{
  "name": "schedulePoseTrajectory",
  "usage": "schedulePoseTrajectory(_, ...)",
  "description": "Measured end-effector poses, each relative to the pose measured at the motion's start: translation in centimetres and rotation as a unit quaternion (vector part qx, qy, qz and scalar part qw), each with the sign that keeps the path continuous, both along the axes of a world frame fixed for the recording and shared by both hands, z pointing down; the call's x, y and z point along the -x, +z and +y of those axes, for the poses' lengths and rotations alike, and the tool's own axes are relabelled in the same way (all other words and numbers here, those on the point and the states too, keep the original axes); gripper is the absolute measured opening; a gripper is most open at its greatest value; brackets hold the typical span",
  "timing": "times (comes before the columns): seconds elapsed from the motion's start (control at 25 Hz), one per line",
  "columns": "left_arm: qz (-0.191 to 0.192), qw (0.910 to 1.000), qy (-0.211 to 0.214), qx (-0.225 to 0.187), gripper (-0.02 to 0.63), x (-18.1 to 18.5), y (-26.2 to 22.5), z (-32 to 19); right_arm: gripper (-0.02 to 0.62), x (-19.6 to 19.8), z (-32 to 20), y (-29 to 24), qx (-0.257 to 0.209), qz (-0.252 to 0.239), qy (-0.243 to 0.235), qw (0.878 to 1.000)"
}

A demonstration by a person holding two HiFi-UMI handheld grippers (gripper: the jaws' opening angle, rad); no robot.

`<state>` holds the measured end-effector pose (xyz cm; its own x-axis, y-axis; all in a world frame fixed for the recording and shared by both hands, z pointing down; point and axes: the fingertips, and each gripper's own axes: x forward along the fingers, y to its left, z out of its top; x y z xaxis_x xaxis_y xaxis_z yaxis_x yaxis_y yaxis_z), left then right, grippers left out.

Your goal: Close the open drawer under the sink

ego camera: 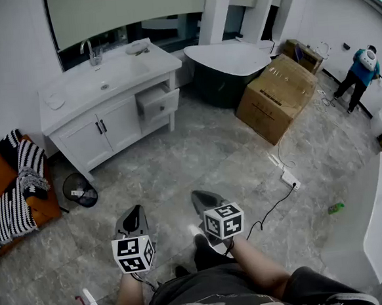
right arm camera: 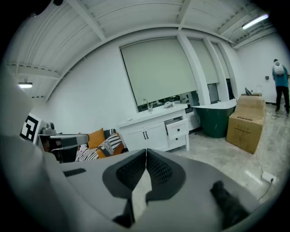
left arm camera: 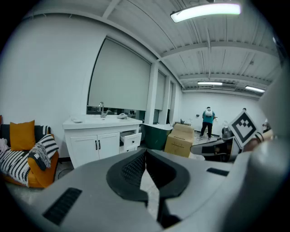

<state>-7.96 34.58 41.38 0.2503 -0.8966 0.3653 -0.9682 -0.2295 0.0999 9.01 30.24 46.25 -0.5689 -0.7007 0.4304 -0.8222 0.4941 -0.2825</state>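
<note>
The right gripper (right arm camera: pixel 146 152), its dark ribbed jaws pressed together with nothing between them, pointed toward a white vanity cabinet with a sink top (right arm camera: pixel 152 132) against the far wall. The cabinet's upper white drawer (right arm camera: pixel 176 129) stood pulled out. Right of the cabinet sat a dark green bathtub (right arm camera: pixel 216 121), then a brown cardboard box (right arm camera: pixel 244 128); left of it, an orange sofa with striped cushions (right arm camera: pixel 97 137).
</note>
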Motion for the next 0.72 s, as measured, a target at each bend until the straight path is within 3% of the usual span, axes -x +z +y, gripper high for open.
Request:
schedulePoseTrajectory(0.16, 0.004, 1.0000, 0.004, 0.003, 0.015, 0.7, -0.1, 0.6, 0.026, 0.7, 0.7, -0.2, 0.009, -0.015, 0.004, 1.000)
schedulePoseTrajectory(0.4, 0.002, 0.9999, 0.011, 0.001, 0.015, 1.1, -0.3, 1.7, 0.025, 2.2, 1.6, -1.0, -0.022, 0.025, -0.020, 0.999)
schedulePoseTrajectory(0.72, 0.015, 0.9997, 0.011, 0.013, 0.015, 1.9, 0.8, 3.5, 0.026, 3.5, 3.9, -1.0, -0.033, 0.021, -0.030, 0.999)
